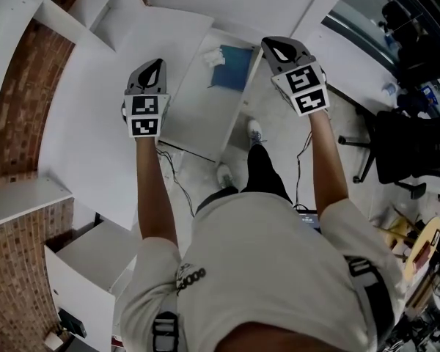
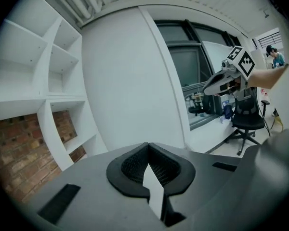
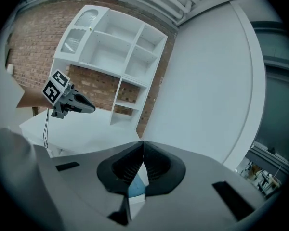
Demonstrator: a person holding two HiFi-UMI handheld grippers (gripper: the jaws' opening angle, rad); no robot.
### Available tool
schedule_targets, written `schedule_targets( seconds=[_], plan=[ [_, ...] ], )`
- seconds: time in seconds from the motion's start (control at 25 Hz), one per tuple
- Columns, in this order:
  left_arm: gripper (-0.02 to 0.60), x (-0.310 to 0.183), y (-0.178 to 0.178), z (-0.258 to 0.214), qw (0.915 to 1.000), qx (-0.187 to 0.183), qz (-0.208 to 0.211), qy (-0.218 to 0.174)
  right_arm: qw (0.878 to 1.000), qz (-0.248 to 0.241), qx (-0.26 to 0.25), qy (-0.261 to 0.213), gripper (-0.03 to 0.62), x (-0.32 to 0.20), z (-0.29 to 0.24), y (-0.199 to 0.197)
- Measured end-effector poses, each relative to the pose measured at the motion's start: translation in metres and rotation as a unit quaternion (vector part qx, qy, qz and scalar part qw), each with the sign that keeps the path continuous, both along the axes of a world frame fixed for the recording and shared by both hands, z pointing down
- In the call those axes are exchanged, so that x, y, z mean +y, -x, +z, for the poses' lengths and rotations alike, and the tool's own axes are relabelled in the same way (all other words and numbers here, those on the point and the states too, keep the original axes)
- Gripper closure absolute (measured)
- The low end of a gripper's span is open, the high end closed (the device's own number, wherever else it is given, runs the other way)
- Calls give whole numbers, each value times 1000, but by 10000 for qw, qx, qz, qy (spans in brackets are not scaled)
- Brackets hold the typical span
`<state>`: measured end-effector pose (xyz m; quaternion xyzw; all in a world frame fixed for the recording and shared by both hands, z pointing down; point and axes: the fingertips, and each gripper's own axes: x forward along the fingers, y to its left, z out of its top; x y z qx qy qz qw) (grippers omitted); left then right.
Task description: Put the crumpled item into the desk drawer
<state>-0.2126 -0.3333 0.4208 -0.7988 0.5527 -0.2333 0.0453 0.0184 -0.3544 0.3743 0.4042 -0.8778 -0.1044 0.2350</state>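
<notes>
Both tongs are held up at about the same height in front of the person, well above the floor, and both point away from the body.

The left tongs (image 1: 154, 68) (image 2: 148, 146) are pinched narrow: the tips meet, with nothing between them. The right tongs (image 1: 282, 48) (image 3: 142, 146) are the same, tips together and empty. Each shows in the other's view, the right tongs (image 2: 209, 88) off to the left tongs' right, the left tongs (image 3: 89, 109) off to the right tongs' left, well apart.

In the head view an open drawer (image 1: 194, 119) lies far below, between the two tongs and nearer the right pair. The crumpled item (image 1: 215, 57), white, sits in the drawer's far end, just left of the right tongs' tips. It is just beside a blue thing (image 1: 235, 68) in the same drawer. Neither pair touches it.

The white surface (image 1: 95, 130) runs under and to the left of the left tongs. A white shelf unit (image 1: 95, 9) (image 2: 48, 76) (image 3: 118, 44) stands against a brick wall (image 1: 15, 116) beyond the left tongs. An office chair (image 1: 403, 152) (image 2: 245, 117) stands well to the right of the right tongs. The person's feet (image 1: 254, 130) are on the floor below the right tongs, beside the drawer.
</notes>
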Motion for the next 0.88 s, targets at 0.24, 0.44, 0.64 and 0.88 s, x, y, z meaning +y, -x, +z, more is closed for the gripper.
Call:
schedule_targets(
  seconds=[0.24,0.44,0.64,0.88],
  plan=[
    [563,44,5,-44,9988,185,50,-449,9995,-37,29,-318,588,41,-31,8],
    [563,79,12,-76,9965,302,44,-777,9981,-104,-19,-600,588,72,-59,16],
    [563,106,26,-99,9945,357,-57,-983,9965,-248,-9,-803,588,97,-79,30],
    [563,126,34,-123,9936,224,-58,-1109,9957,-240,-110,-893,588,114,-93,38]
  ],
)
